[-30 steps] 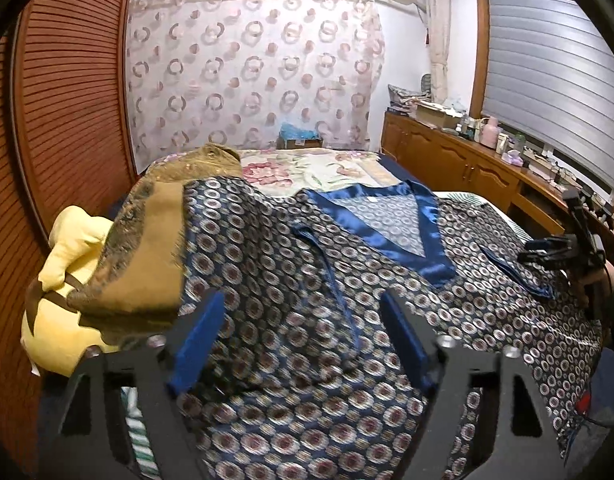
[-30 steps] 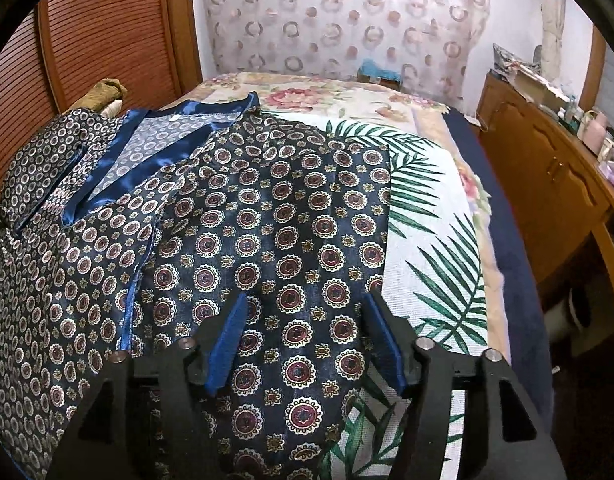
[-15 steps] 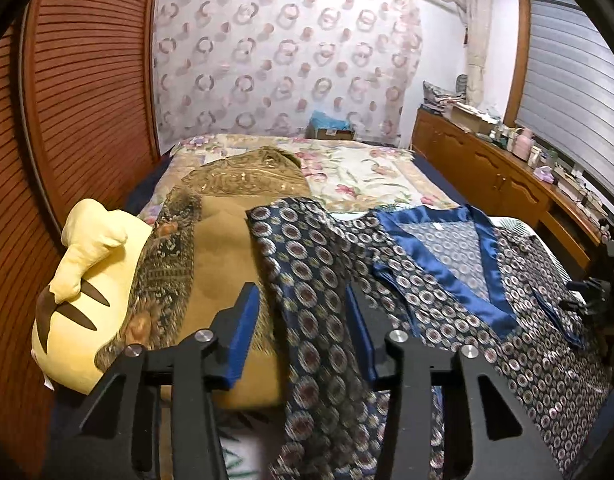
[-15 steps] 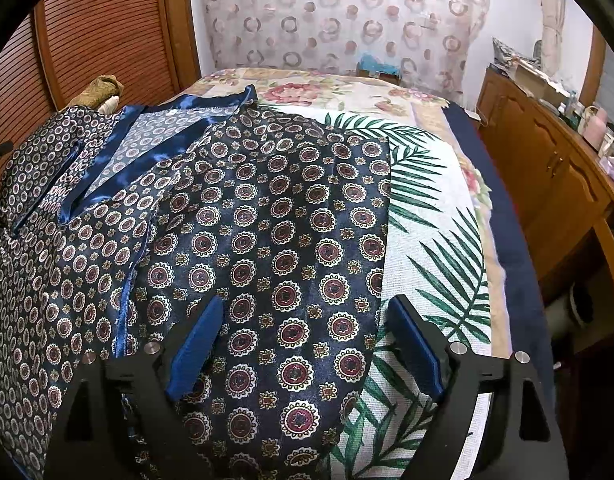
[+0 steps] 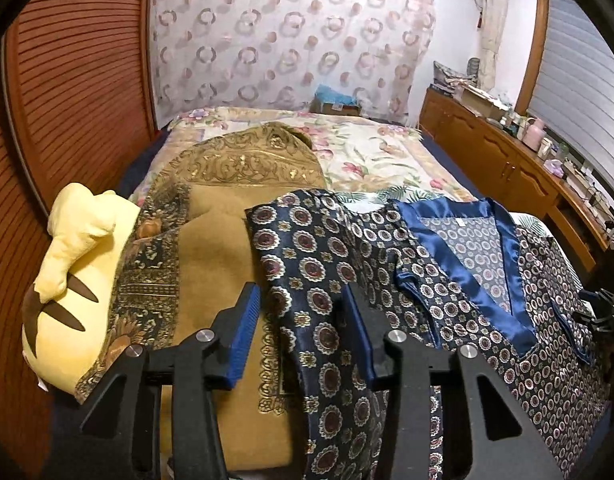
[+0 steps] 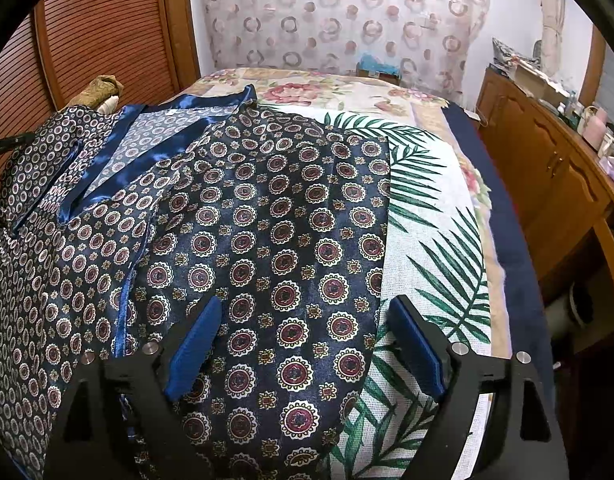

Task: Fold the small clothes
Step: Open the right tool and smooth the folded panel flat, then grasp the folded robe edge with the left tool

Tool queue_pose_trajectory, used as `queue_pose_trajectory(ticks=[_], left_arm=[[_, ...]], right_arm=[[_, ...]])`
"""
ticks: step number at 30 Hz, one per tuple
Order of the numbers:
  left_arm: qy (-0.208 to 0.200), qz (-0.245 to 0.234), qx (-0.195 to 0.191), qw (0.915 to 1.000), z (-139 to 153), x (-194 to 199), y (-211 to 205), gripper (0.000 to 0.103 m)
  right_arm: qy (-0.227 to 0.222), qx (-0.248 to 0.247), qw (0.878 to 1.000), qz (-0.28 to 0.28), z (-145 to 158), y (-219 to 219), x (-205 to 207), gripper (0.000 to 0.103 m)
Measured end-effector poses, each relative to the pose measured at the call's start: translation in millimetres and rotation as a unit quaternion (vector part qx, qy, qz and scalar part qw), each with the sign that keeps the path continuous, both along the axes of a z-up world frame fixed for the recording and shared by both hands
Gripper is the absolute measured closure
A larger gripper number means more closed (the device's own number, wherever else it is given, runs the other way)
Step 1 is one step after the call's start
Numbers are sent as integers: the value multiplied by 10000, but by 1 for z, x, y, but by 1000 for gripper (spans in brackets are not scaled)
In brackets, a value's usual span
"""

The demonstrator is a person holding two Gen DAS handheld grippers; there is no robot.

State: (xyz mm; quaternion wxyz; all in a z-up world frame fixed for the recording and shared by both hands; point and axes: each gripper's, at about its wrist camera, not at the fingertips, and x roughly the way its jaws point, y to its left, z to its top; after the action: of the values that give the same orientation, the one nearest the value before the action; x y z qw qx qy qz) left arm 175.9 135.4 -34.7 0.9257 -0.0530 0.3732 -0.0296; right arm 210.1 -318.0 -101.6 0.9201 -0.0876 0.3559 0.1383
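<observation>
Across the bed's (image 6: 435, 240) near edge lies the patterned top (image 6: 267, 232), its sleeve between the half-closed left tool (image 5: 303, 332), no grip evident, while the right tool (image 6: 303, 344) has just spread wide.

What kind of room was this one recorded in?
Most likely a home bedroom: a bed with patterned covers, a yellow plush pillow beside it, and a wooden sideboard under a shuttered window.

The left gripper (image 5: 303, 332) has been narrowed and carried leftward to the shirt sleeve (image 5: 307, 280); the right gripper (image 6: 303, 344) has been widened.
</observation>
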Motion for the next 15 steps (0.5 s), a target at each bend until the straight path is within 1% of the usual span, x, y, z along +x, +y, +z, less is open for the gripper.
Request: queue_pose_trajectory(ticks=[5, 8, 13, 14, 15], left_arm=[[22, -139, 116, 9998, -1, -2, -8, 60], [39, -104, 241, 9996, 0, -3, -10, 60], [71, -46, 212, 9997, -2, -1, -4, 60], [71, -66, 188, 9998, -2, -2, -3, 69], [50, -103, 161, 9998, -1, -3, -4, 81]], right_arm=[[-2, -6, 10000, -13, 0, 0, 0, 15], [-3, -6, 10000, -13, 0, -1, 0, 15], [-5, -10, 10000, -9, -1, -1, 0, 15], [-6, -10, 10000, -8, -1, -1, 0, 15], [-6, -10, 10000, -8, -1, -1, 0, 15]])
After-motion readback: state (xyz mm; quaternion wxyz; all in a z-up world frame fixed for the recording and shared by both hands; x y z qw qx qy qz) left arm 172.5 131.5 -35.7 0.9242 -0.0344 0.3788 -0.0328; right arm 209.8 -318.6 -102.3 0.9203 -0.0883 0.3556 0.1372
